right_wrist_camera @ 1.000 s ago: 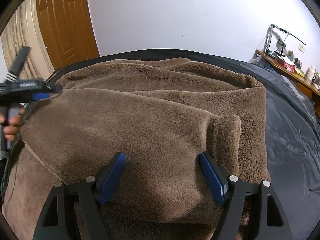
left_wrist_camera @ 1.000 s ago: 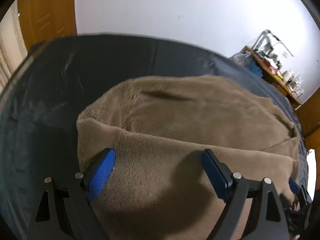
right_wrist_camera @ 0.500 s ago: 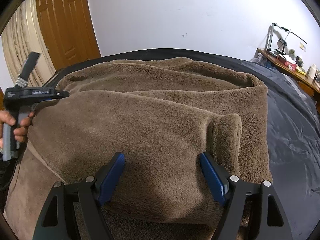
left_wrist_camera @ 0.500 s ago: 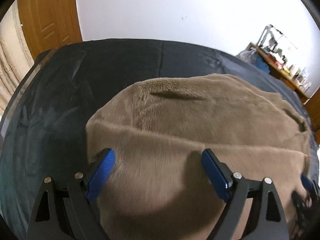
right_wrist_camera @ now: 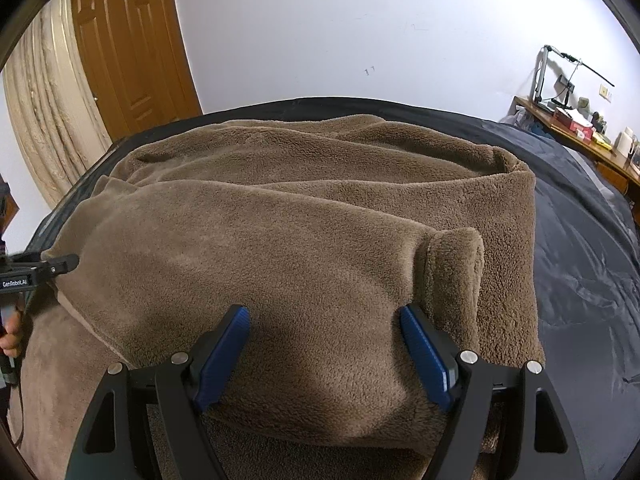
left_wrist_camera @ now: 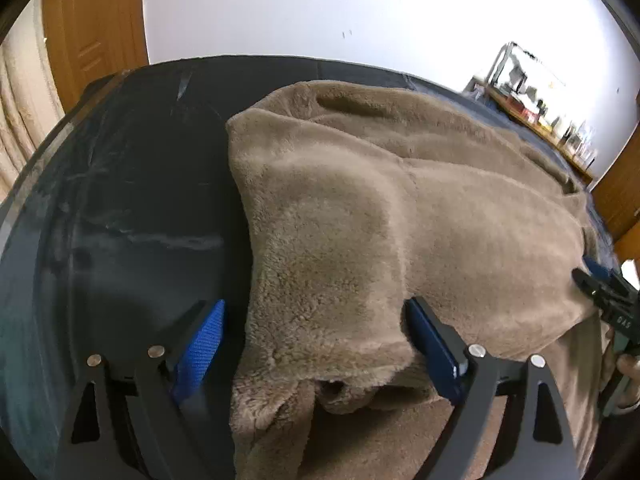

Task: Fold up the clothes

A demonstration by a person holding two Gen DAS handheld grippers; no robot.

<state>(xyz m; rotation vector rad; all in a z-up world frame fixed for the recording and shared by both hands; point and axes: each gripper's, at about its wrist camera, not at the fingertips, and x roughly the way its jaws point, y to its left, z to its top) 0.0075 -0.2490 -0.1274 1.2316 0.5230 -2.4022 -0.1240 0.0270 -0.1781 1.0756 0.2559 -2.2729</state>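
Observation:
A brown fleece garment [left_wrist_camera: 400, 220] lies spread on the dark bed sheet [left_wrist_camera: 132, 200], with a folded layer on top. My left gripper [left_wrist_camera: 312, 312] is open over the garment's left edge. Its left pad hangs above bare sheet and its right pad rests against the fleece. My right gripper [right_wrist_camera: 324, 316] is open low over the near part of the garment [right_wrist_camera: 300, 232], beside a rolled cuff [right_wrist_camera: 452, 256]. The left gripper's tip [right_wrist_camera: 44, 270] meets the fleece edge at the far left of the right wrist view. The right gripper [left_wrist_camera: 604, 292] shows at the right edge of the left wrist view.
Dark sheet [right_wrist_camera: 592, 280] lies bare to the right of the garment. A wooden door [right_wrist_camera: 128, 52] and a beige curtain [right_wrist_camera: 48, 120] stand behind on the left. A cluttered desk [right_wrist_camera: 576, 124] runs along the white wall on the right.
My left gripper has slid left across the fleece, so its left pad now hangs over bare sheet. The right gripper and the garment under it have not moved.

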